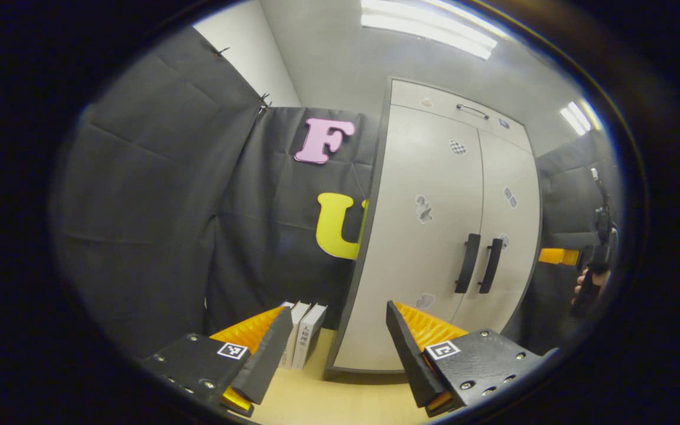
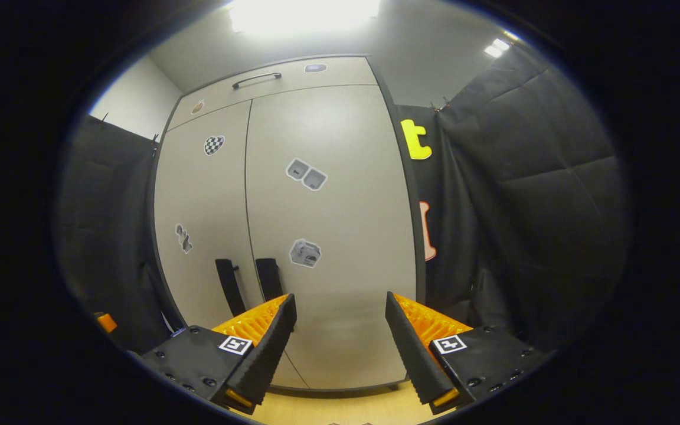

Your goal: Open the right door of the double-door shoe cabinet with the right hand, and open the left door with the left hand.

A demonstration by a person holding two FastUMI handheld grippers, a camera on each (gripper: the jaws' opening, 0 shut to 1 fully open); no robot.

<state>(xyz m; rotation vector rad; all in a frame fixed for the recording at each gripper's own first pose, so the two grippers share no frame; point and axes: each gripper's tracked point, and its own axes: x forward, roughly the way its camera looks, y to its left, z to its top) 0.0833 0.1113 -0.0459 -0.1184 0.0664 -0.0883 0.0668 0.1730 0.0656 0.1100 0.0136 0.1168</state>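
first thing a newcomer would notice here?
The tall pale-grey double-door shoe cabinet, both doors shut, with two black vertical bar handles side by side at the centre seam. In front, each view shows an open gripper with orange ribbed fingers, left and right. White books stand left of the cabinet.

A recording booth staged as a home: black cloth walls (image 1: 157, 195); pale shoe cabinet (image 2: 316, 236) ahead of the jaws; ceiling strip lights (image 1: 428, 26) overhead.

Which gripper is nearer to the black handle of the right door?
Right. The right gripper faces the right door, its handle just beside its left finger. The left gripper stands farther back, handle well ahead.
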